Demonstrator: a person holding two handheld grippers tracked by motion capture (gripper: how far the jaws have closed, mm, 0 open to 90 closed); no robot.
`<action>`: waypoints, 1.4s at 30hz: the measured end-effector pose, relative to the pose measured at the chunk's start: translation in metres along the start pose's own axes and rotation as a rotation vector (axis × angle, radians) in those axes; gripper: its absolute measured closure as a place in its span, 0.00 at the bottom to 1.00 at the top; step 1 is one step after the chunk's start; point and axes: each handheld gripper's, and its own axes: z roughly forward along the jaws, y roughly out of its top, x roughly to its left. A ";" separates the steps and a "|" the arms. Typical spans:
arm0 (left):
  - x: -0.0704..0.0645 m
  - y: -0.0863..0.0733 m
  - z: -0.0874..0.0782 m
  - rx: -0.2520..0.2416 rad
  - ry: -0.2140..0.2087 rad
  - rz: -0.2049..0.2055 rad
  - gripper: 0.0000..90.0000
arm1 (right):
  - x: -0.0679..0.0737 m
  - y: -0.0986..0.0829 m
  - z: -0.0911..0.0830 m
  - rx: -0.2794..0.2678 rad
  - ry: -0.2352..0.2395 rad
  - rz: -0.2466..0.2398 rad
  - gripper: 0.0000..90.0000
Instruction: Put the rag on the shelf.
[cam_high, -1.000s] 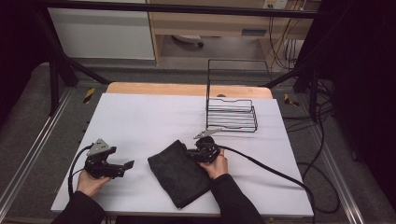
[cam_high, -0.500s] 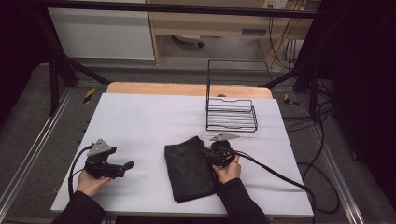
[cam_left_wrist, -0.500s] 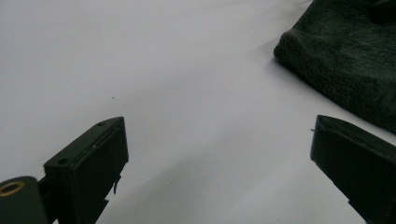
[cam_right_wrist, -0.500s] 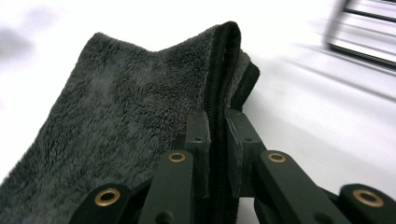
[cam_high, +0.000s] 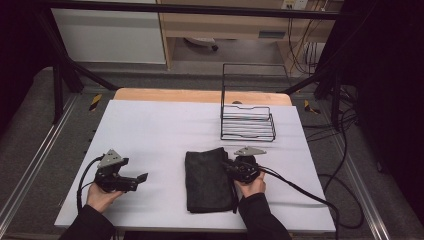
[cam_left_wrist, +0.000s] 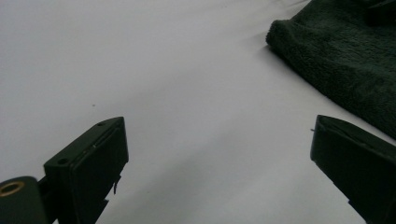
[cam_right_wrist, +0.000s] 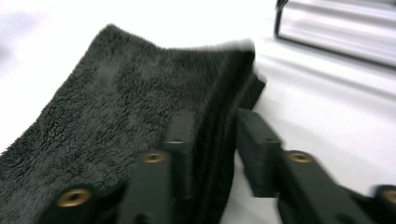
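While the right gripper (cam_high: 231, 169) clamps the right edge of the folded dark-green fleece towel (cam_high: 207, 179), jaws closed on the stacked layers, the left gripper (cam_high: 136, 178) rests idle at nine o'clock, jaws wide apart over bare white tabletop (cam_high: 160, 125). Towel lies front-centre, well short of the black wire basket rack (cam_high: 247, 122) at one o'clock. Step in hand, by my reading: squaring or repositioning the fold. Next move likely calls for lifting toward the rack without spilling layers.
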 end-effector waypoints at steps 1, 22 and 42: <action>-0.004 0.001 0.001 0.000 -0.005 -0.002 0.04 | -0.002 0.001 -0.003 -0.012 0.009 -0.008 0.64; -0.118 0.013 0.054 0.156 -0.122 0.027 0.28 | -0.010 -0.030 -0.043 -0.021 0.148 -0.041 0.33; -0.146 -0.004 0.063 0.184 -0.174 -0.081 0.71 | -0.006 -0.033 -0.020 0.075 0.157 0.006 0.78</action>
